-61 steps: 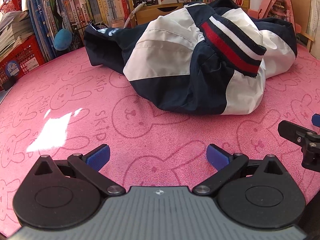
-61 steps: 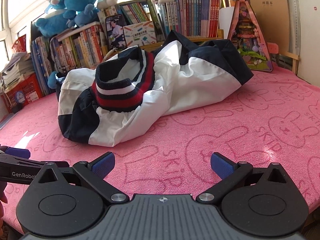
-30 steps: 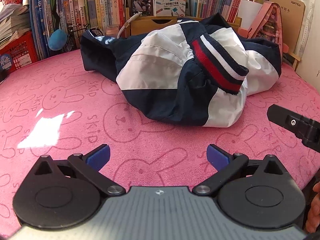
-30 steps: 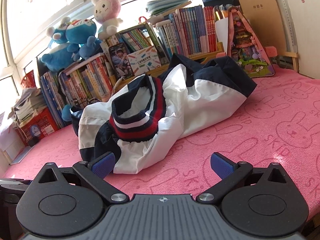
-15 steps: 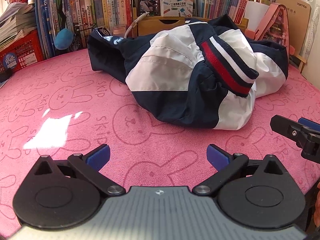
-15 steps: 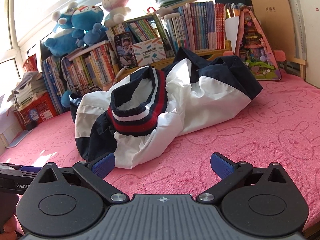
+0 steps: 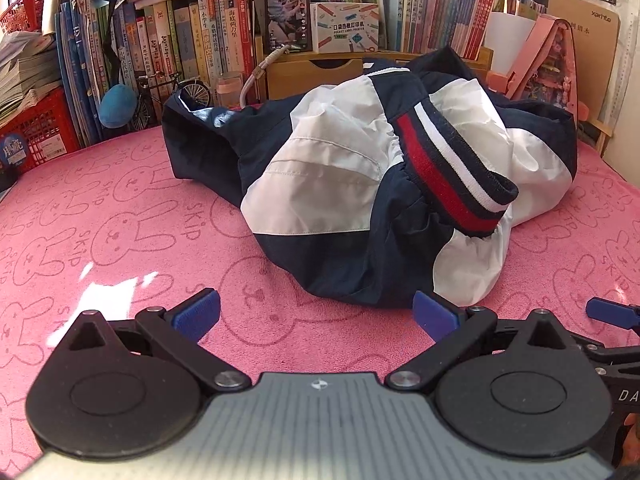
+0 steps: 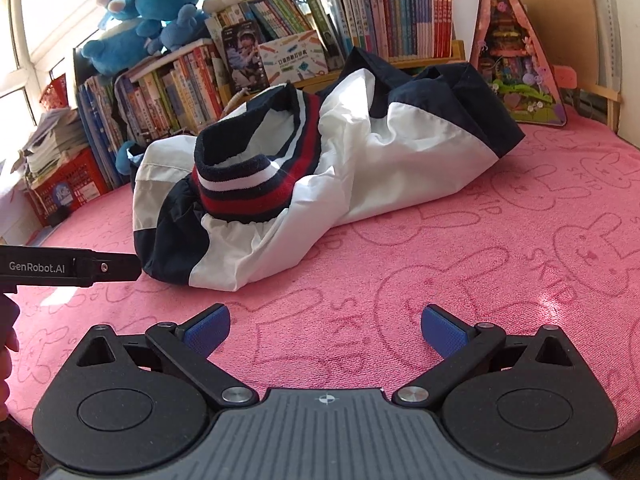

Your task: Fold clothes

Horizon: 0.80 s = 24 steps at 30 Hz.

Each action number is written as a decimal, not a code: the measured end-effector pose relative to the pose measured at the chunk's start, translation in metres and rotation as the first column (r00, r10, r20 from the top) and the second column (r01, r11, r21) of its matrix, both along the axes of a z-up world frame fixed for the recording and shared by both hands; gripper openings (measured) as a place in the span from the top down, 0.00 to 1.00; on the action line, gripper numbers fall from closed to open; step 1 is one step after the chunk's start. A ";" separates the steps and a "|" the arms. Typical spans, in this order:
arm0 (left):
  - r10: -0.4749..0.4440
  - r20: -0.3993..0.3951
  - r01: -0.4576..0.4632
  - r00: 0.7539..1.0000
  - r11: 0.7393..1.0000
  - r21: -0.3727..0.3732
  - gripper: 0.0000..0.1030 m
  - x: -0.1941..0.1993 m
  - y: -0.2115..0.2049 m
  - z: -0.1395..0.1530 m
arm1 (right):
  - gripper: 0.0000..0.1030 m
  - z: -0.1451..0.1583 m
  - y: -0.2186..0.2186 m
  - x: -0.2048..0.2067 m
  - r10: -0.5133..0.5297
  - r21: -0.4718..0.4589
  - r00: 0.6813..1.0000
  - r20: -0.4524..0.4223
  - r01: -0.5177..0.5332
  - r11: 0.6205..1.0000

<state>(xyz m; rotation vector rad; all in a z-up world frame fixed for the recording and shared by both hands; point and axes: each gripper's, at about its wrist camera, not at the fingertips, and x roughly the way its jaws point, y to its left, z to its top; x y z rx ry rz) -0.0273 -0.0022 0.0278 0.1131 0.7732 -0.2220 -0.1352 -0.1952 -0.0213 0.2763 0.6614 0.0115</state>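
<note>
on the pink mat (image 7: 120, 216), a crumpled jacket (image 7: 360, 184) lies before the books (image 7: 192, 36); left gripper (image 7: 316, 316) and right gripper (image 8: 326, 328) hover near it, jaws apart, empty.

Brightness: both views are well lit by daylight, colours vivid.
Light source: a window (image 8: 24, 20) at upper left of the right wrist view is blown out to white.
Glare: a hard sun patch (image 7: 108, 292) lies on the pink cloth (image 7: 120, 216) in the left wrist view; a fainter bright spot sits on that cloth at the right of the other view.
Shadows: the jacket (image 8: 320, 168) casts a soft dark edge along its near hem; its navy folds go nearly black.
Distortion: strong fisheye bending; the bookshelf (image 7: 360, 20) bows and the corners darken to black.
Focus: sharp at centre, slightly soft toward the rims.
</note>
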 end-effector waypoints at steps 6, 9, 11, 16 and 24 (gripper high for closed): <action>-0.011 -0.008 0.011 1.000 1.000 0.012 0.00 0.002 -0.007 -0.003 | 0.00 0.003 -0.005 0.004 -0.013 -0.001 1.000 0.002 0.013 1.000; -0.011 -0.010 0.011 1.000 1.000 0.025 0.00 0.003 -0.009 -0.006 | 0.00 0.004 -0.006 0.007 -0.002 0.000 1.000 -0.001 0.002 1.000; -0.013 -0.009 0.013 1.000 1.000 0.024 0.00 0.004 -0.010 -0.006 | 0.00 0.005 -0.006 0.006 0.004 -0.001 1.000 0.011 -0.004 1.000; -0.029 -0.003 0.029 1.000 1.000 0.005 0.00 0.012 -0.013 0.000 | 0.00 0.006 -0.008 0.005 0.017 -0.003 0.999 0.044 -0.017 1.000; -0.061 0.113 0.063 0.992 0.998 -0.013 0.00 0.058 -0.030 0.050 | 0.00 0.007 -0.011 0.002 0.039 -0.009 0.995 0.095 -0.038 0.999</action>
